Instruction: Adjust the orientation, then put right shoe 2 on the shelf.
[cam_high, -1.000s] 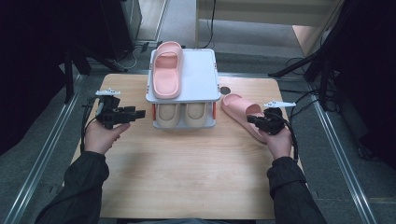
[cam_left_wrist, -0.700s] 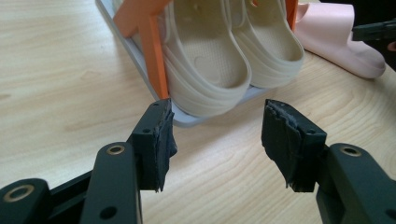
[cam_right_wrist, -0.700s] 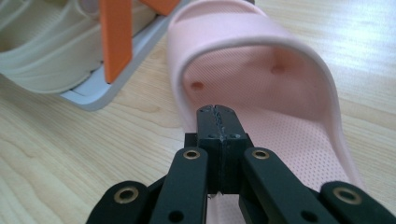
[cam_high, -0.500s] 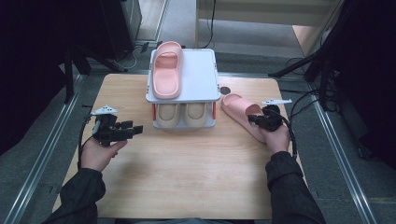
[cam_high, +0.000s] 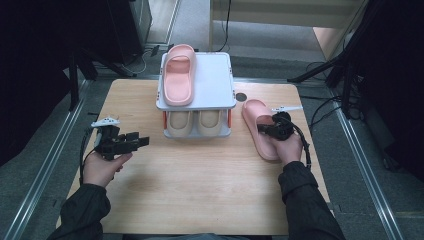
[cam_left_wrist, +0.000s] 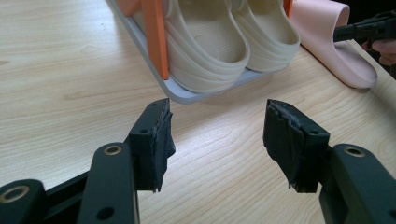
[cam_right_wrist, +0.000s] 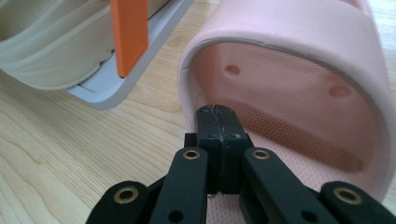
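While right claw (cam_right_wrist: 218, 114) hides its grip, slipper (cam_right_wrist: 299, 88) cropped, rack (cam_right_wrist: 140, 70) partial

The left gripper (cam_high: 142, 141), held in a fist at nine o'clock, points toward three o'clock with jaws standing wide apart. At three o'clock, the right gripper (cam_high: 260, 129) aims toward ten o'clock, jaws pressed together.

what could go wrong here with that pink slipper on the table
The right tongs are shut with their tip just inside the pink slipper, gripping nothing, so a lift could just slide it along the table. The slipper lies close beside the shoe rack, so a push might bump it. The left tongs stand open, off to the side.
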